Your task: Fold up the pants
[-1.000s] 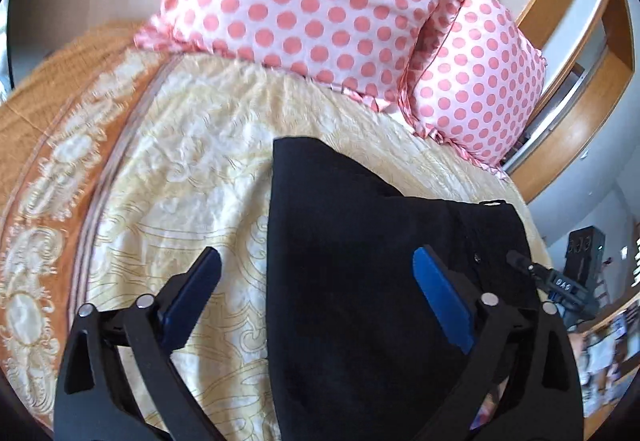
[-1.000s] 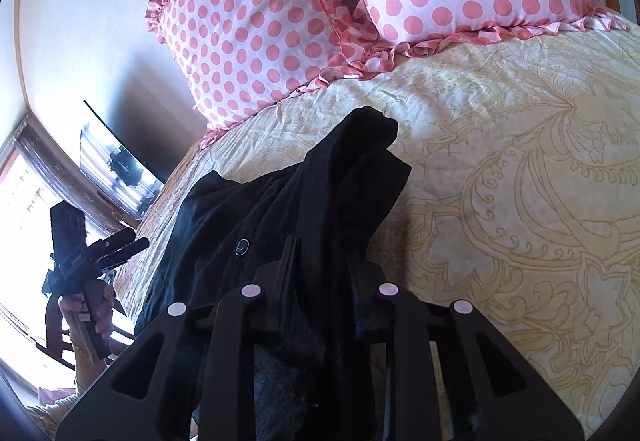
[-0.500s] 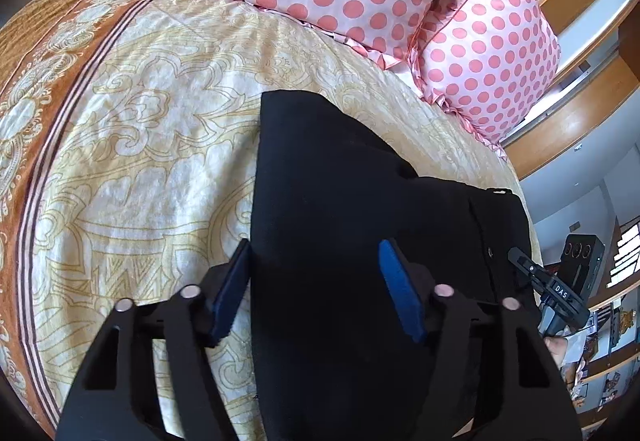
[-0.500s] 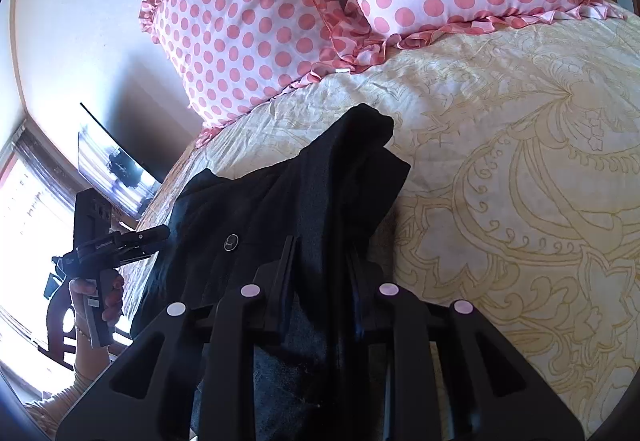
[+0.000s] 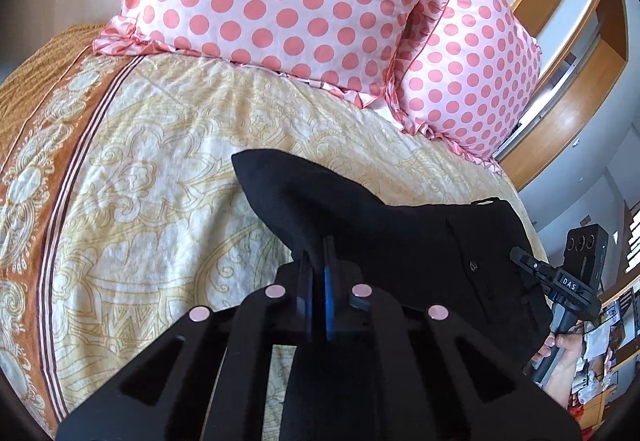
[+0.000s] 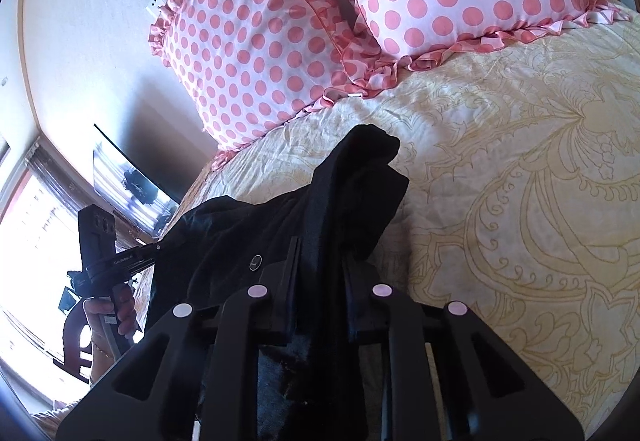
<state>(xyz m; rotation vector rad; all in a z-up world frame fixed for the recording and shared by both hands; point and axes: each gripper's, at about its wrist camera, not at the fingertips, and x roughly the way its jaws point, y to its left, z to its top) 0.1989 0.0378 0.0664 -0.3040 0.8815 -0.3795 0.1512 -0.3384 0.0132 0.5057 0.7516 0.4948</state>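
Black pants (image 5: pixel 400 233) lie partly lifted over a cream patterned bedspread (image 5: pixel 160 201). My left gripper (image 5: pixel 318 269) is shut on the pants' near edge, blue pads pinched together on the cloth. My right gripper (image 6: pixel 320 265) is shut on a bunched fold of the same pants (image 6: pixel 344 193), which rises in a ridge from its jaws. The right gripper also shows in the left wrist view (image 5: pixel 560 285) at the pants' right edge; the left gripper shows in the right wrist view (image 6: pixel 120 261) at the pants' left edge.
Two pink polka-dot pillows (image 5: pixel 300 1) (image 5: pixel 472 81) lean at the head of the bed. An orange border (image 5: pixel 48 169) runs along the bedspread's left side. A wooden headboard frame (image 5: pixel 568 109) and a window (image 6: pixel 36 241) stand beyond the bed.
My left gripper went from wide open above the pants to shut on their edge. The cloth has lifted and bunched. My right gripper kept its hold.
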